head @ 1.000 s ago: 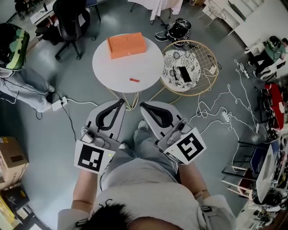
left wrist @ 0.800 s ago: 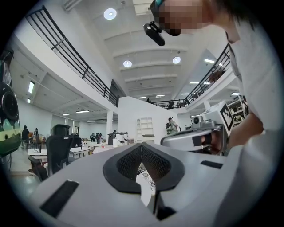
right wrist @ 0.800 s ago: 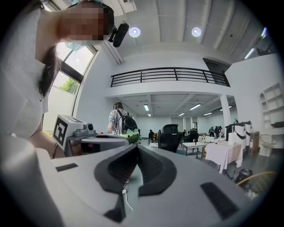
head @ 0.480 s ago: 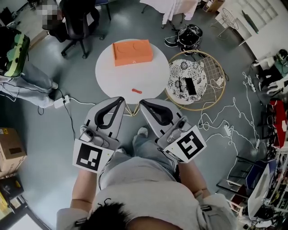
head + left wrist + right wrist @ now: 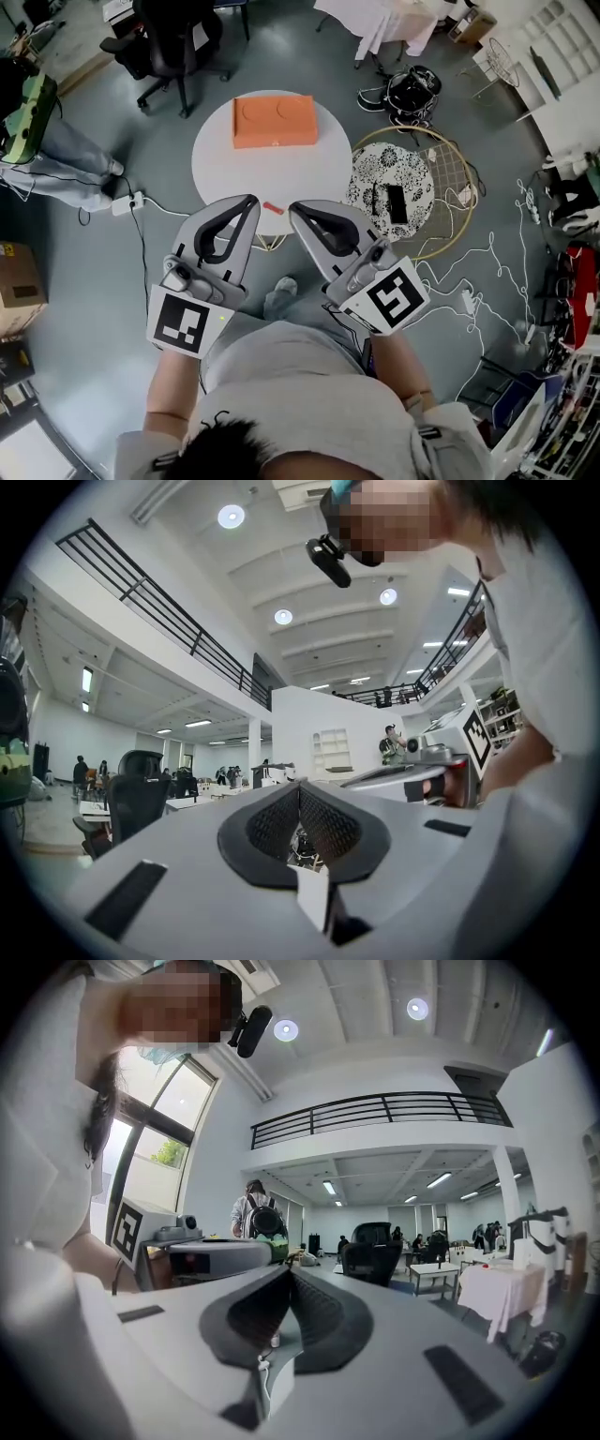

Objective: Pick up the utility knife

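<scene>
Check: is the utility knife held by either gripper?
No, the utility knife lies on the round table, while the left gripper and right gripper are both shut and empty.

Utility knife (image 5: 273, 208): red.
Worktop (image 5: 225, 161): plain white.
Box (image 5: 275, 120): orange.
Left gripper (image 5: 249, 201): pale grey fingers (image 5: 201, 228) lined in black; black-and-white square marker.
Right gripper (image 5: 296, 208): the same grey, black and marker pattern.
Side table (image 5: 375, 173): black-and-white speckle, gold wire rim.
Floor (image 5: 141, 272): grey-blue.
</scene>
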`<state>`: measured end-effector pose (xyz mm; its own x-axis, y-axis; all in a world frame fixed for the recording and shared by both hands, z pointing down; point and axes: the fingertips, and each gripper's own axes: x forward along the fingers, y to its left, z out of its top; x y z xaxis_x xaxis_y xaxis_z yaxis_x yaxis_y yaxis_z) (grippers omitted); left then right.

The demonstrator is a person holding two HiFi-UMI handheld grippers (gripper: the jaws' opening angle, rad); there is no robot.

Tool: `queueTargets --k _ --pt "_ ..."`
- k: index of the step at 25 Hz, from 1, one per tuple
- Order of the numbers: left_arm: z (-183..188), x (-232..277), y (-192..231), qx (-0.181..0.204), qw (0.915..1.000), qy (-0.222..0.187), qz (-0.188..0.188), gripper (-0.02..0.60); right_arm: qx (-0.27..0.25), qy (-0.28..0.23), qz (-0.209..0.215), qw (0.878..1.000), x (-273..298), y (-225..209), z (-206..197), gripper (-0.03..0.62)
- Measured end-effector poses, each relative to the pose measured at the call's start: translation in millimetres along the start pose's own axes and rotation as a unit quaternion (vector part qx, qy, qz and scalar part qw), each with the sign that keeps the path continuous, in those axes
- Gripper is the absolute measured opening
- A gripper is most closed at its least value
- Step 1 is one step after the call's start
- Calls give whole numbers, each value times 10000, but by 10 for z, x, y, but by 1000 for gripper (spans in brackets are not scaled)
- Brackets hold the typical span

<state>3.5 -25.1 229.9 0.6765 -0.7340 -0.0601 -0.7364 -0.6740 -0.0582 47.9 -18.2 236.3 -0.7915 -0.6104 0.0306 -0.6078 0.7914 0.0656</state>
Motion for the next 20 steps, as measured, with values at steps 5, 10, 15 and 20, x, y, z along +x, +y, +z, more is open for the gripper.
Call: queueTargets --k 5,10,15,20 --pt "20 219 -97 64 9996 -72 280 11 81 -28 257 9996 -113 -213 -77 9" --pt "-46 323 -152 140 9992 63 381 11 162 -16 372 9992 -112 -358 -191 9" --pt "-118 313 -50 149 9988 197 434 11 274 84 414 9987 24 -397 -320 11" --pt "-216 297 125 73 9987 296 397 11 277 274 347 9986 204 -440 -468 11"
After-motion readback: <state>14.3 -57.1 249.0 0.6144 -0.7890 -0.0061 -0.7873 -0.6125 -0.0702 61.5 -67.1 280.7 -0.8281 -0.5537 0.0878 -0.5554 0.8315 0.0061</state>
